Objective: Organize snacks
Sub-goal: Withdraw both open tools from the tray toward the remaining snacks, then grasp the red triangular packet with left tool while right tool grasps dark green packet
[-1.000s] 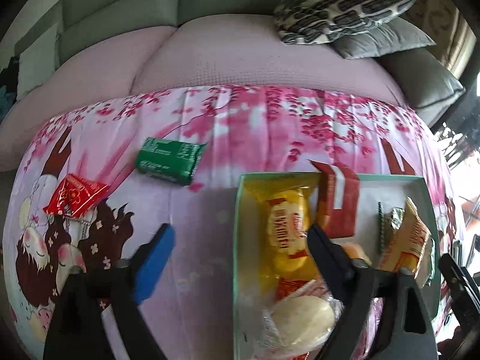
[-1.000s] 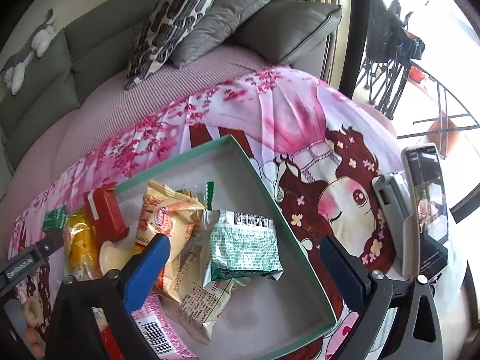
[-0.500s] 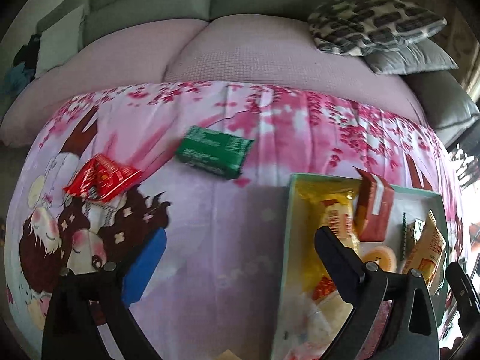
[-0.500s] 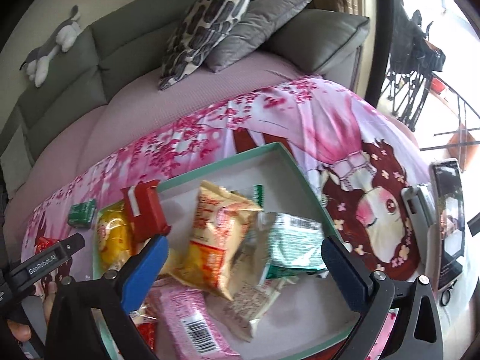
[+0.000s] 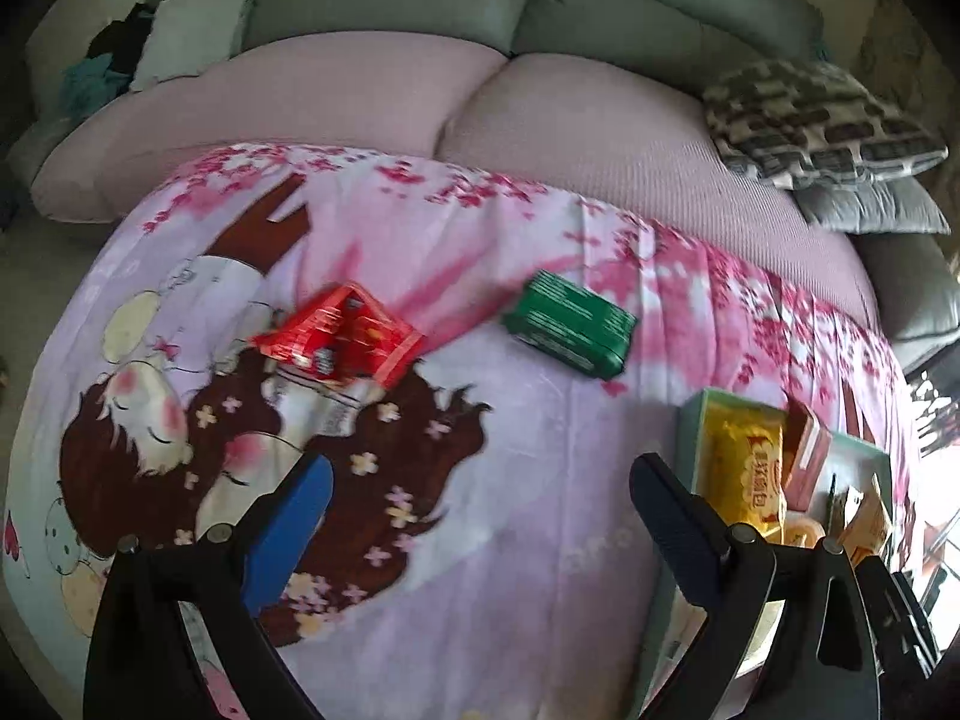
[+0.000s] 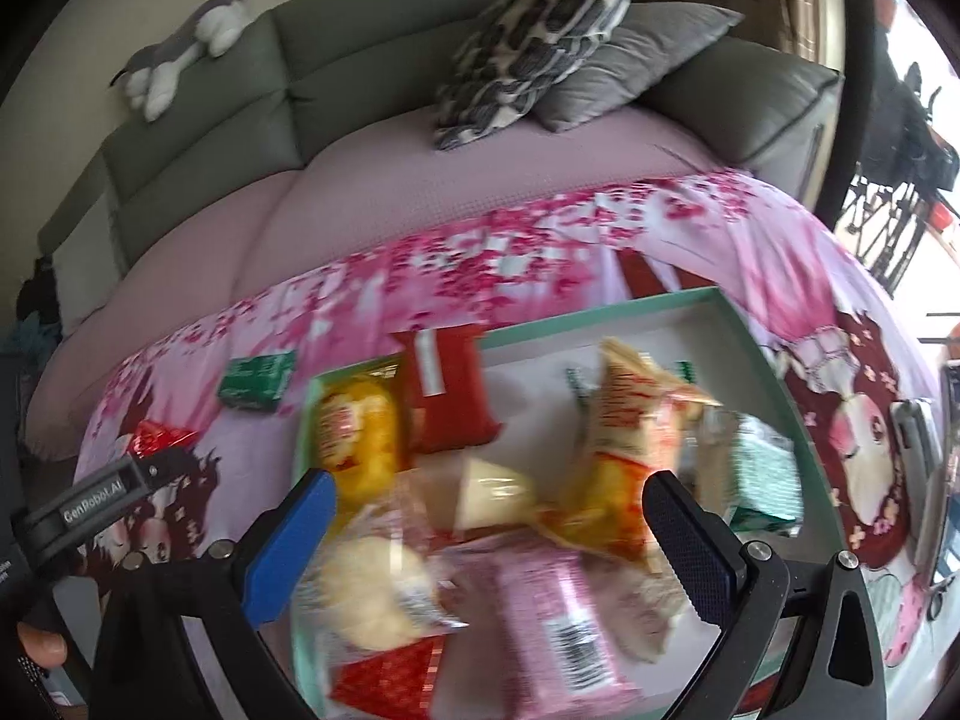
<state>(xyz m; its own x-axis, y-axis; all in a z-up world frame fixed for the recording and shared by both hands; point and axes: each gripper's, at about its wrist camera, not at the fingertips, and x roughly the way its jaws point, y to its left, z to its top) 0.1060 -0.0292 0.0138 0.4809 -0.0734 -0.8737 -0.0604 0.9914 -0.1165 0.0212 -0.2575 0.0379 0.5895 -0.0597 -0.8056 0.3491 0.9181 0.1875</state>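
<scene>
1. plainly, the left gripper (image 5: 480,516) hangs over the cloth with jaws wide apart and empty; the red packet (image 5: 339,339) and green packet (image 5: 570,324) lie loose ahead, outside the box (image 6: 606,315).
2. the likely step is fetching one: centre the jaws over the flat packet, close on its edges, not the crinkly seal.
3. the right gripper (image 6: 486,531) hovers spread and empty above the box's snacks, which are somewhat blurred.
4. a pink blossom-print cloth (image 5: 510,540) covers the surface; behind it, a sofa (image 6: 360,48) with cushions.
</scene>
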